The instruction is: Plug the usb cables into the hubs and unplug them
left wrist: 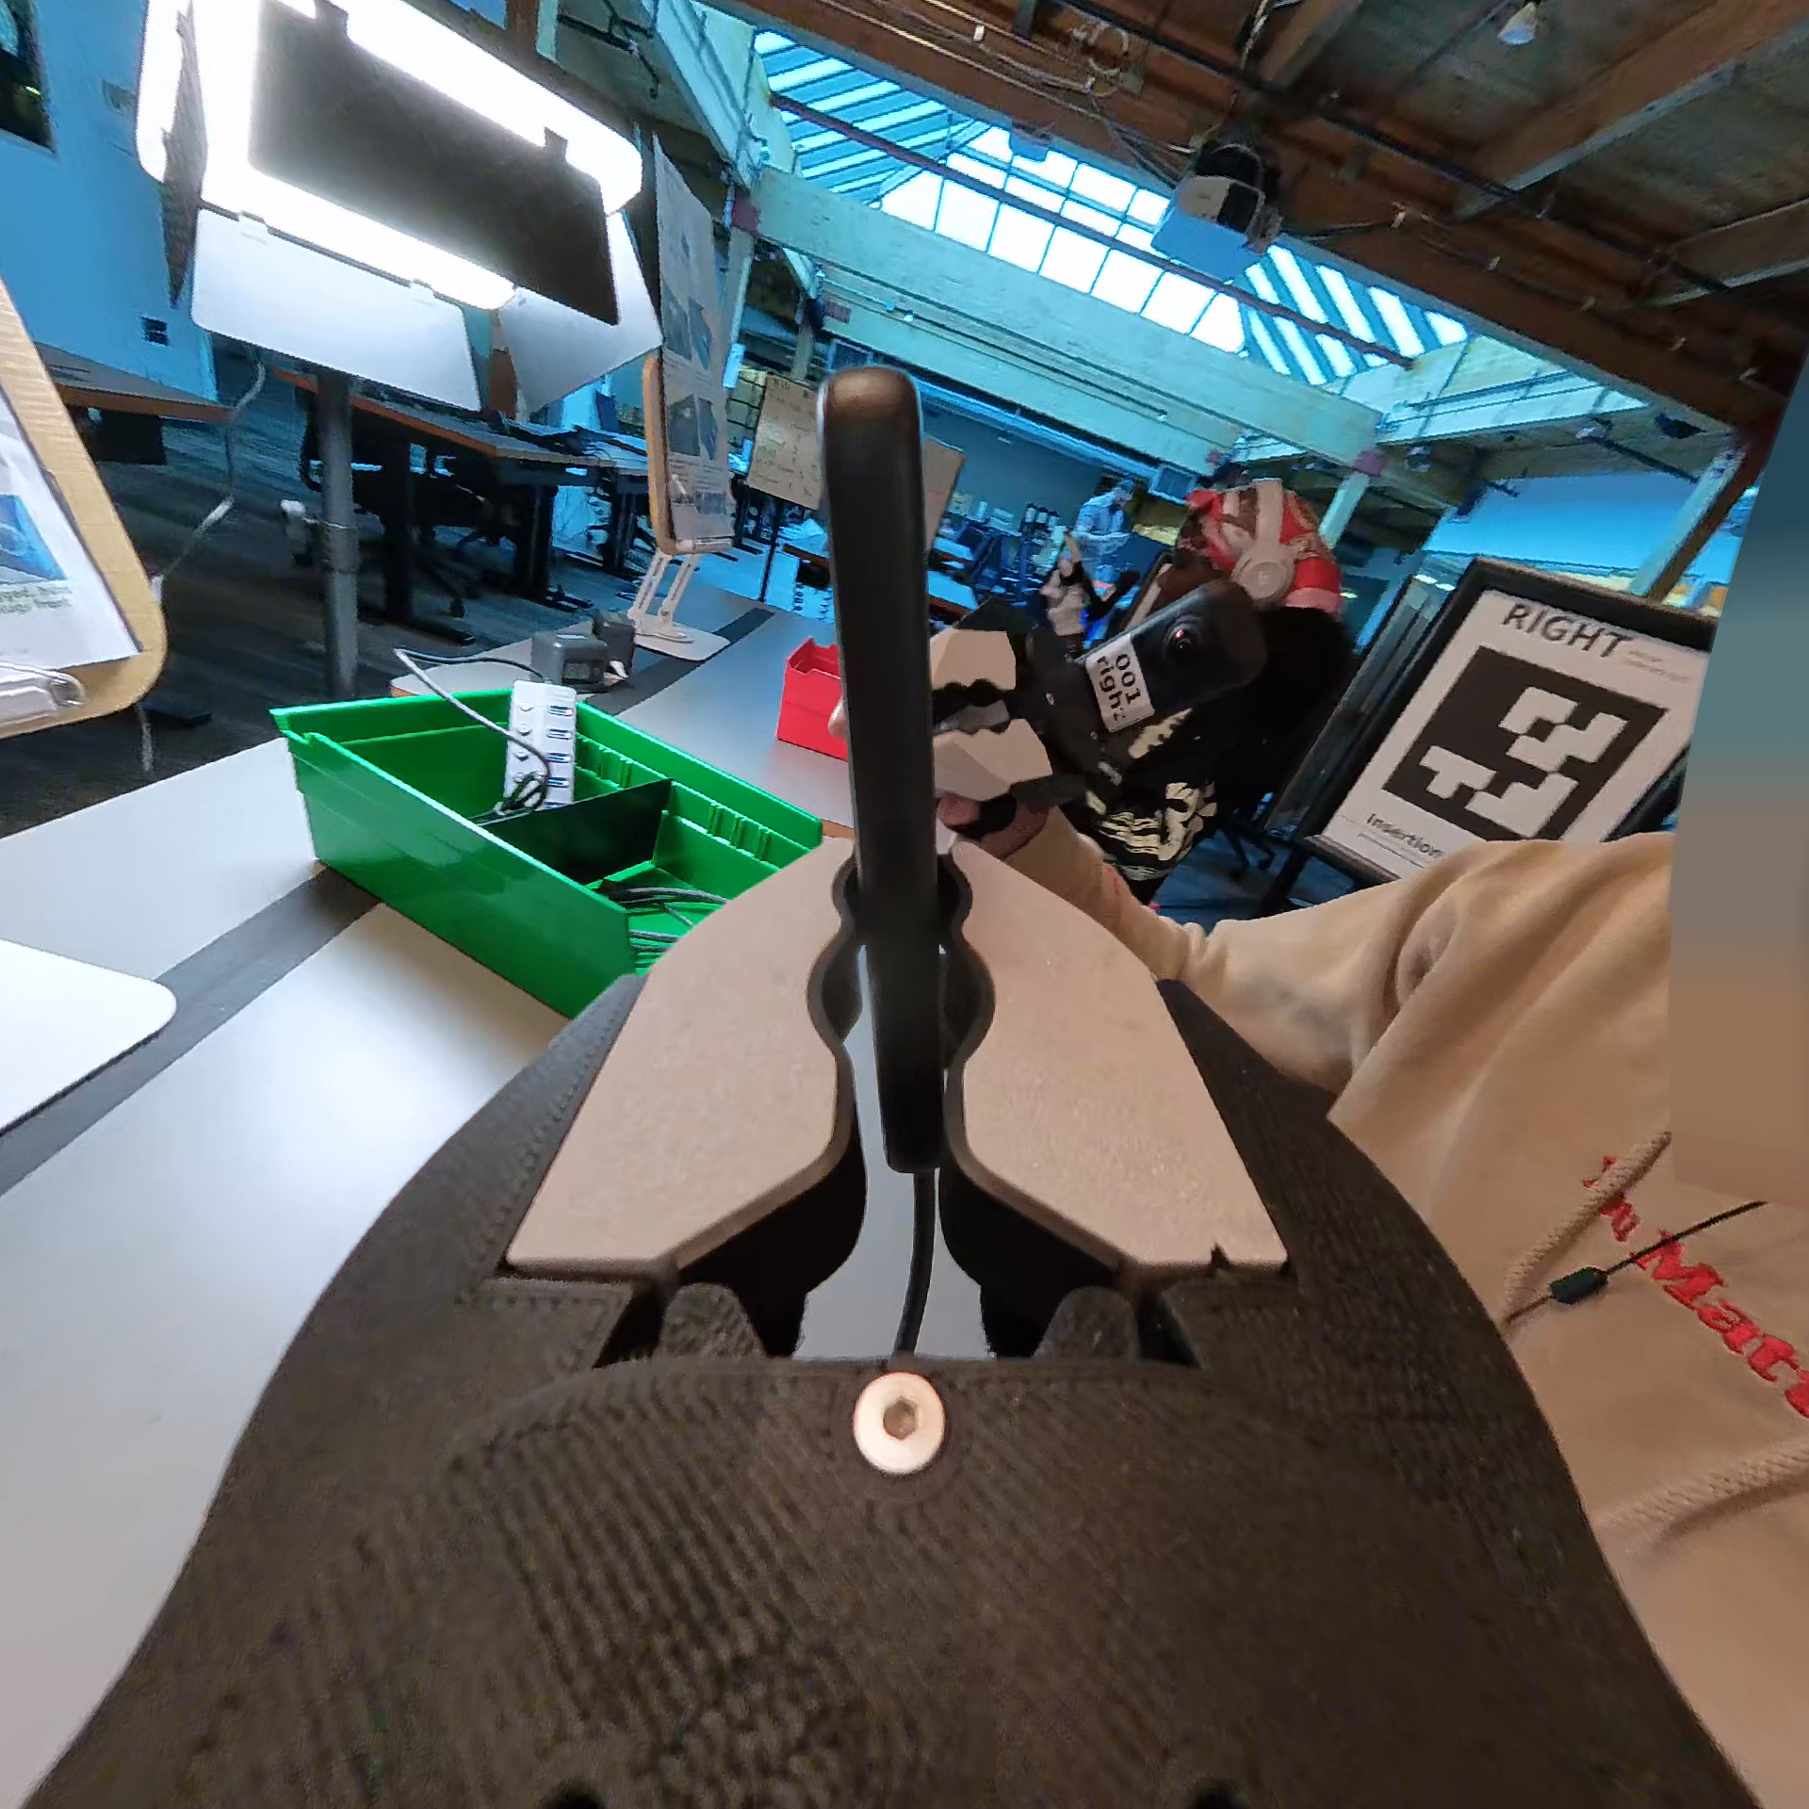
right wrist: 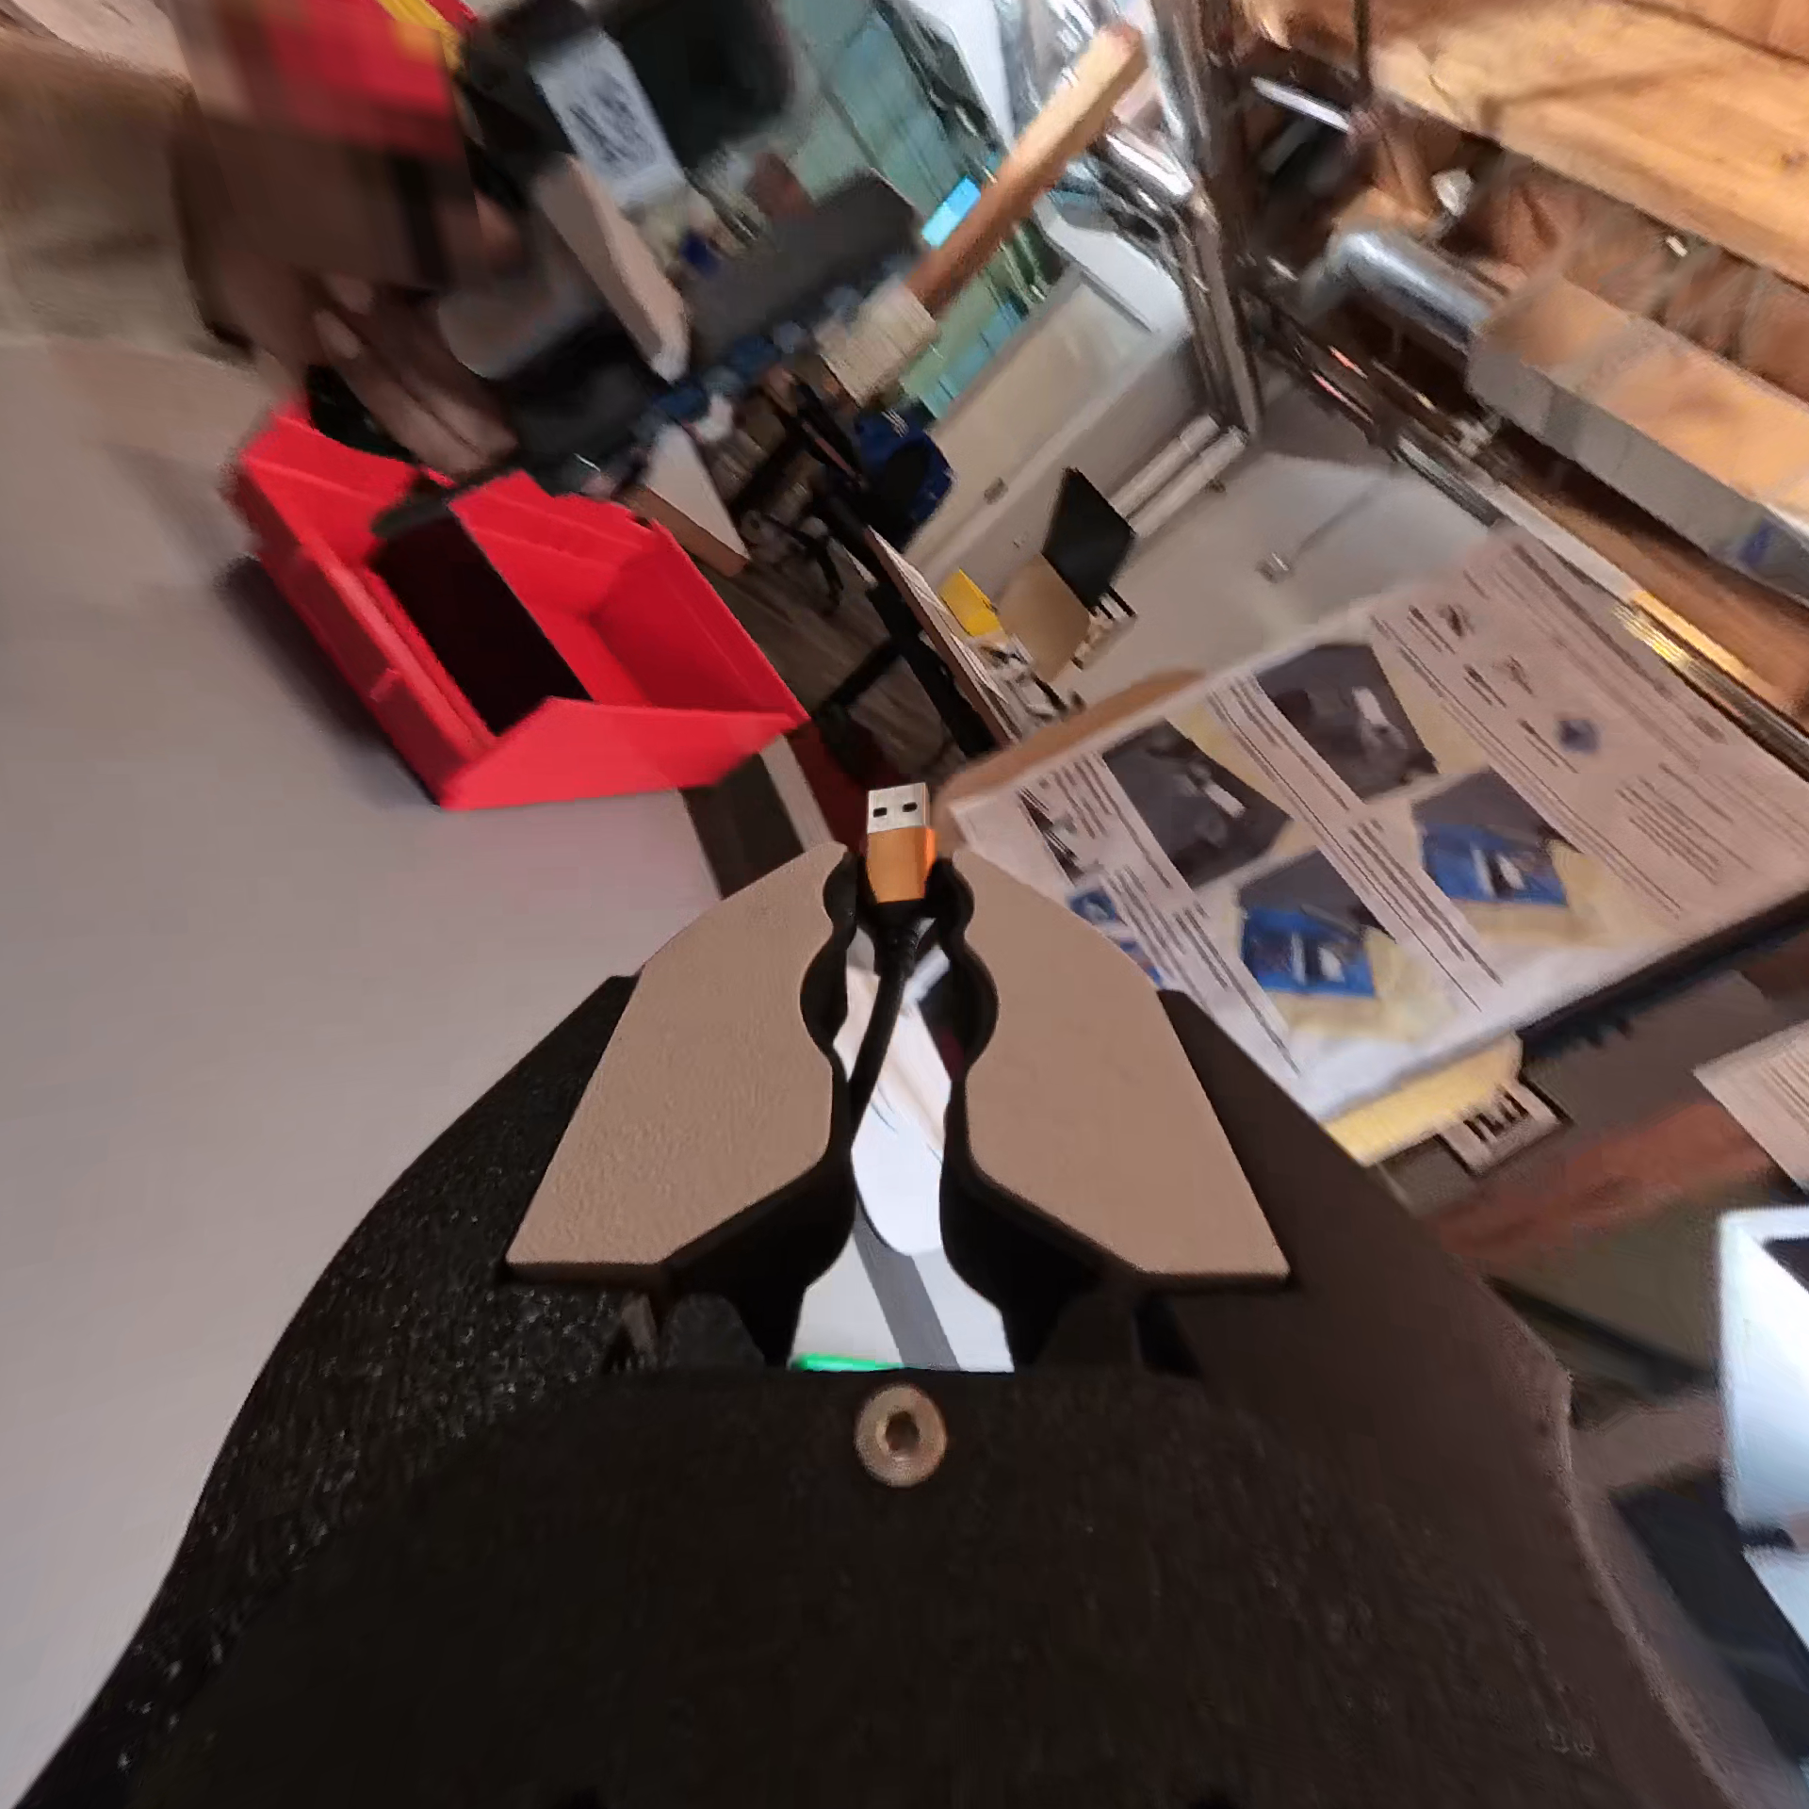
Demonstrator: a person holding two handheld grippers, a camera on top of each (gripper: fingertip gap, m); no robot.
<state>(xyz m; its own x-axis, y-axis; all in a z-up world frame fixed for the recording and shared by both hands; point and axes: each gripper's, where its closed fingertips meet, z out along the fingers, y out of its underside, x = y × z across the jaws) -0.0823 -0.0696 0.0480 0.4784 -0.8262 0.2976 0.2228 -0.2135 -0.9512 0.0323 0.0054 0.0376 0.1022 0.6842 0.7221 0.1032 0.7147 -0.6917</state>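
My left gripper (left wrist: 899, 861) is shut on a slim black USB hub (left wrist: 876, 685) that stands edge-on and upright between the fingers, its thin black lead hanging down behind the tips. My right gripper (right wrist: 896, 866) is shut on a USB cable (right wrist: 886, 989) with an orange-sleeved plug (right wrist: 896, 842), metal tip pointing forward. In the left wrist view the right gripper (left wrist: 979, 724) shows just right of the hub, raised above the table. A white hub (left wrist: 540, 744) leans in the green bin (left wrist: 440, 842).
The green bin also holds grey cables (left wrist: 666, 905) and a black divider. A red bin (right wrist: 529, 636) stands on the grey table (right wrist: 245, 930). Printed instruction sheets on a board (right wrist: 1370, 832) stand to the right. A marker sign (left wrist: 1507, 734) and a person's cream sleeve (left wrist: 1370, 979) are at right.
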